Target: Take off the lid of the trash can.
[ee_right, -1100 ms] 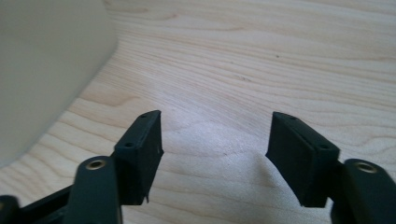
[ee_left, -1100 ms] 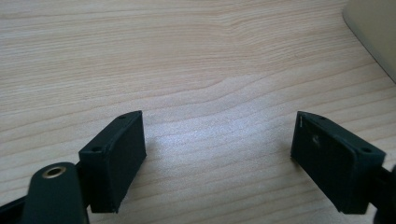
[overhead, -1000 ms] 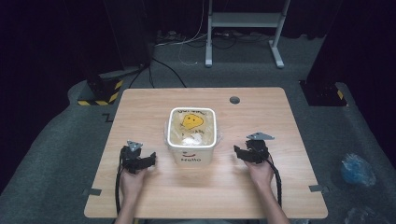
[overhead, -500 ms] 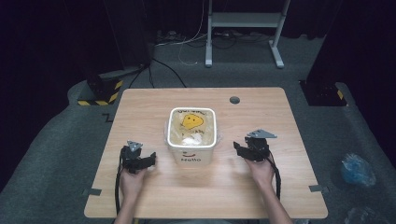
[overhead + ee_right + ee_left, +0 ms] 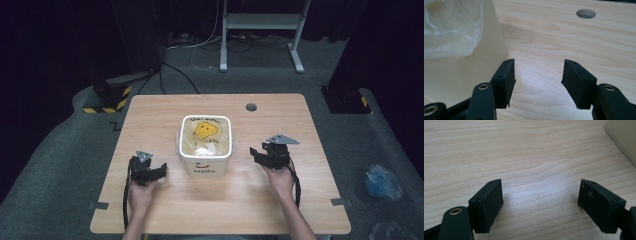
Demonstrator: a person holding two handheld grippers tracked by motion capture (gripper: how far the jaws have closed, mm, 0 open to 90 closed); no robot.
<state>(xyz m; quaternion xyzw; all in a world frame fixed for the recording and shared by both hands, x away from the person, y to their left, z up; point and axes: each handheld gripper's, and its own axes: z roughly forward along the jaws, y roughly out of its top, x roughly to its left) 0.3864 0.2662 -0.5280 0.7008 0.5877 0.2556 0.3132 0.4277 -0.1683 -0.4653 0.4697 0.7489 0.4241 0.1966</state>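
A cream square bin (image 5: 205, 145) lined with a clear plastic bag stands in the middle of the wooden table (image 5: 160, 115); "Hello" and a smile are printed on its front, and something yellow lies inside. My left gripper (image 5: 161, 171) rests on the table to the bin's left, jaws open over bare wood (image 5: 540, 195), with the bin's wall (image 5: 624, 140) at the far right of its view. My right gripper (image 5: 254, 153) sits to the bin's right, open and empty (image 5: 537, 82), with the bin's side (image 5: 461, 65) and the bag's overhang (image 5: 451, 27) close on its left.
A round cable hole (image 5: 251, 107) sits near the table's back edge, seen also in the right gripper view (image 5: 585, 13). Beyond the table stand a white stand's legs (image 5: 260, 37), cables, and a yellow-black striped block (image 5: 107, 97). A blue plastic bag (image 5: 381, 181) lies on the floor at right.
The right gripper has shifted slightly toward the bin and lifted a little. The left gripper has stayed in place.
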